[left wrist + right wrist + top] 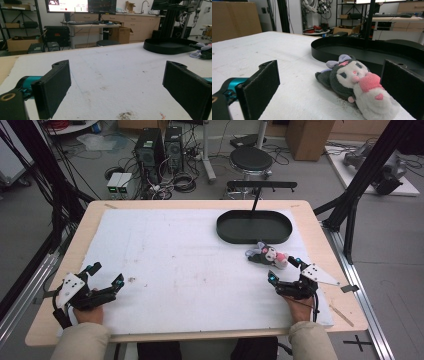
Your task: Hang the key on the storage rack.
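Note:
A small plush toy (267, 256), grey and white with a pink heart, lies on the white mat just in front of a black oval tray (254, 226). My right gripper (285, 269) stands open right behind the toy, near the table's right side. In the right gripper view the plush toy (358, 83) lies between and ahead of the jaws, nearer the right one, with the tray (342, 48) beyond it. My left gripper (106, 273) is open at the front left, with nothing between its jaws. In the left gripper view the toy (203, 49) and the tray (170, 46) lie far off to the right.
The white mat (175, 265) covers most of the wooden table (92, 212). A black stand rises from the tray's far side (260, 187). A stool (251, 160), computer towers (149, 151) and cables are on the floor beyond the table.

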